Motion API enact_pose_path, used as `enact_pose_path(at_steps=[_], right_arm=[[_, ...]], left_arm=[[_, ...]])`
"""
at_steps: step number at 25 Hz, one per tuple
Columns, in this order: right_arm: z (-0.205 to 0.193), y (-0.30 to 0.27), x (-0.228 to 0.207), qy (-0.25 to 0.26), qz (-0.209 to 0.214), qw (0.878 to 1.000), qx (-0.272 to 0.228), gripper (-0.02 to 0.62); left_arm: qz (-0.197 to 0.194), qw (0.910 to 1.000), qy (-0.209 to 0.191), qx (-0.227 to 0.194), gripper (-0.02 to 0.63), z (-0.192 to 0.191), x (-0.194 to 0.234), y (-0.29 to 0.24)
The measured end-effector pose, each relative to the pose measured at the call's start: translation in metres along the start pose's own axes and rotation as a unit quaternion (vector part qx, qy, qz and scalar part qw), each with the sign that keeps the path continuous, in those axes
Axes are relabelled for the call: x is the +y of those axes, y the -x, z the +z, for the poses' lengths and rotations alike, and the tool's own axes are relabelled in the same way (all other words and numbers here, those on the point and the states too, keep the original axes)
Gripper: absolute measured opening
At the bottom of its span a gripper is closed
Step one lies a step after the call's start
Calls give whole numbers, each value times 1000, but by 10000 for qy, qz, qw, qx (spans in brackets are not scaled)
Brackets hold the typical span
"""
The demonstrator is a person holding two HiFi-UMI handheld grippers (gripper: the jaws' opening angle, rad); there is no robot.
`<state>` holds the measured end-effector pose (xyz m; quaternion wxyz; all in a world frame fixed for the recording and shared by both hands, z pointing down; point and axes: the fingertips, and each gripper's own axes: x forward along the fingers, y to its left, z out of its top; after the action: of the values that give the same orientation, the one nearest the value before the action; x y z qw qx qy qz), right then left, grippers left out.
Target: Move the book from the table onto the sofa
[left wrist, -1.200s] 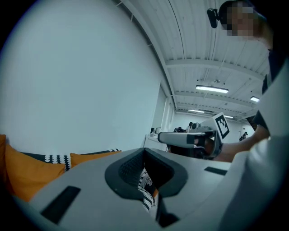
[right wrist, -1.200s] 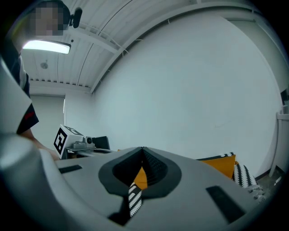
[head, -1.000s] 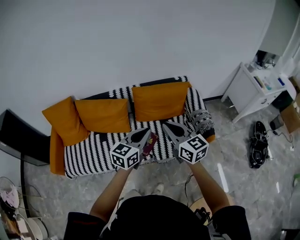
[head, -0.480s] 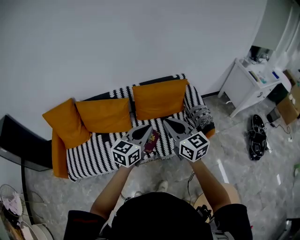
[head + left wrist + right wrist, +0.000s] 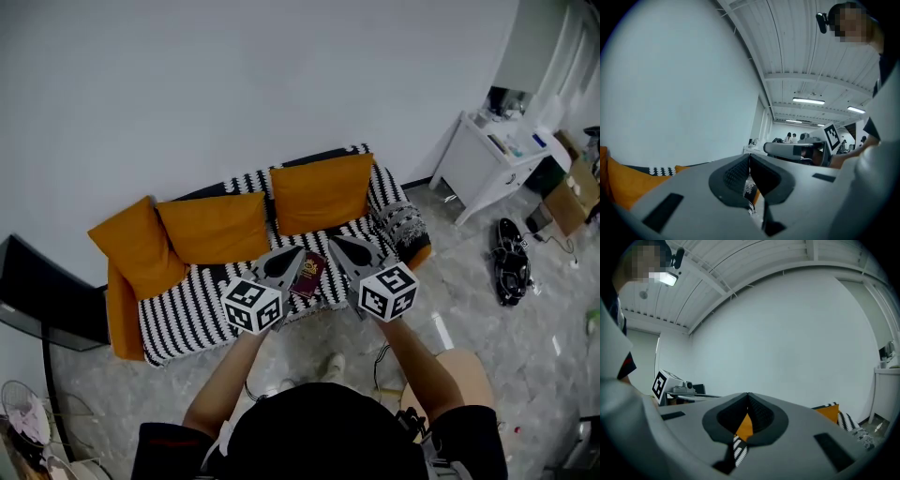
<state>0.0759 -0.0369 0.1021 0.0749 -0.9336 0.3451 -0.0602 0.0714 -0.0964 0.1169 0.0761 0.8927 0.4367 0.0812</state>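
In the head view a dark red book [image 5: 307,274] lies flat on the front of the seat of a sofa [image 5: 187,309] that has a black-and-white striped cover. The book shows between my two grippers, and neither touches it. My left gripper [image 5: 298,252] is shut and holds nothing; its tip hangs just left of the book. My right gripper [image 5: 332,243] is shut and holds nothing, just right of the book. In the left gripper view the left gripper [image 5: 749,157] has its jaws together, and in the right gripper view the right gripper [image 5: 748,395] does too.
Three orange cushions [image 5: 322,192] lean on the sofa back. A white side table [image 5: 483,164] stands at the right, with dark shoes [image 5: 509,264] and a cardboard box [image 5: 565,195] on the grey floor nearby. A dark screen [image 5: 42,302] stands left of the sofa.
Both grippers have lifted and shifted slightly. More of the book now shows between them. The sofa has slid a little in the head view.
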Motion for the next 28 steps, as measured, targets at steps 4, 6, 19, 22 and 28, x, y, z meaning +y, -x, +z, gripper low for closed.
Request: enact_pose_path(at_steps=[4, 6, 19, 22, 28], right_arm=[[2, 0, 27, 33, -99, 9999, -64, 15], [2, 1, 40, 43, -161, 9998, -105, 15], [-13, 16, 102, 101, -486, 9986, -164, 15], [-12, 17, 105, 127, -531, 9983, -184, 15], [-4, 23, 106, 266, -481, 9981, -291, 15]], left_arm=[[-93, 9999, 9, -79, 17, 4, 0, 26], [-135, 9998, 12, -139, 17, 7, -2, 39], [-492, 9982, -24, -354, 17, 11, -18, 94], [-552, 9978, -35, -366, 17, 12, -20, 95], [-543, 9976, -107, -420, 17, 18, -25, 92]])
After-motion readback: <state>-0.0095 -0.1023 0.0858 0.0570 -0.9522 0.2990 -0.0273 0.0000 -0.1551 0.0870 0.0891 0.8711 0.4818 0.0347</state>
